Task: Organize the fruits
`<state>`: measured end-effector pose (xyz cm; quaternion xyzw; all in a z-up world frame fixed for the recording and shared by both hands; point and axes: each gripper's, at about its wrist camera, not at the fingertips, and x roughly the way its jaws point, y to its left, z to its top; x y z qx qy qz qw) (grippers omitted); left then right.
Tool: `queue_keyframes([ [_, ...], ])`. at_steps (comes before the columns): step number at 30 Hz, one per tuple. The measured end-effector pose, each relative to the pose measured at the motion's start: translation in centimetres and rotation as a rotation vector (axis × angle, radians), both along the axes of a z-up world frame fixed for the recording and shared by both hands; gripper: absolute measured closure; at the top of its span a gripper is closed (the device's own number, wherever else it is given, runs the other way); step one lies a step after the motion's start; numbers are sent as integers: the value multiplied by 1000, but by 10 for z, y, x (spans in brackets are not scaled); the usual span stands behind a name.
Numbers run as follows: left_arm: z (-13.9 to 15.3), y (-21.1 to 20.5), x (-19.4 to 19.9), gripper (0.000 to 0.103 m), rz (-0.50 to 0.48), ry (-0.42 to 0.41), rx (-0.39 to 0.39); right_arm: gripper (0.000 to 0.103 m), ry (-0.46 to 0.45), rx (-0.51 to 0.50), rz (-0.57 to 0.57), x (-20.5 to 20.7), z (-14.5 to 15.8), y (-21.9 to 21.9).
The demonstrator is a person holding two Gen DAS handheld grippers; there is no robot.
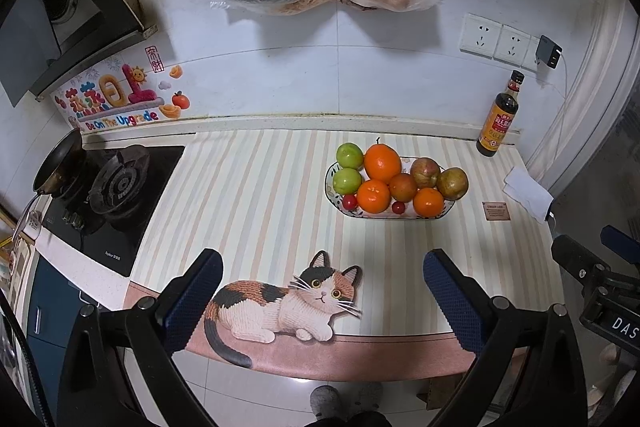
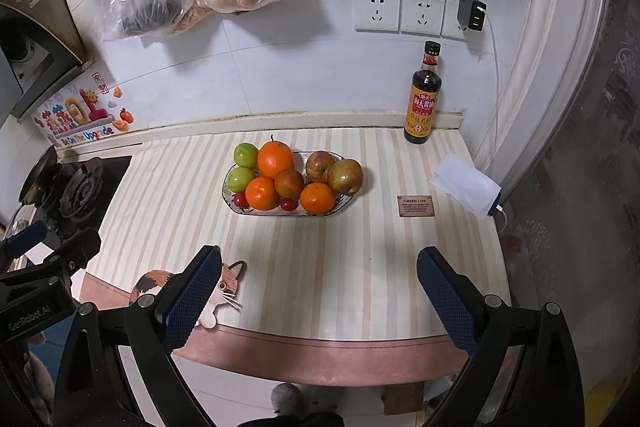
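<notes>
Both grippers, left gripper and right gripper, hover spread wide and empty at the counter's near edge. Piled fruit fills the oval plate, long axis left-right, far ahead; it seems slightly nearer the right gripper, beside a sauce bottle.

Ahead of the dark-blue textured finger pads lay a mat striped in cream, peach and pale green, with a calico cat print between them. Beyond the fingertips, the patterned white plate held three oranges, two green fruits, russet-brown apples and red cherry tomatoes.
</notes>
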<state>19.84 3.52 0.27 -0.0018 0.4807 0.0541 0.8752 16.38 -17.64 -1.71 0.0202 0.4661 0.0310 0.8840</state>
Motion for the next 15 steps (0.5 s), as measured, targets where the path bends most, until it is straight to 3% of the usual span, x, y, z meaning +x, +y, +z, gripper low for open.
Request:
queue_keyframes([
  [15,-5,0,1,0,-1,7,-2,3,14,1,3,3,-5,-1],
])
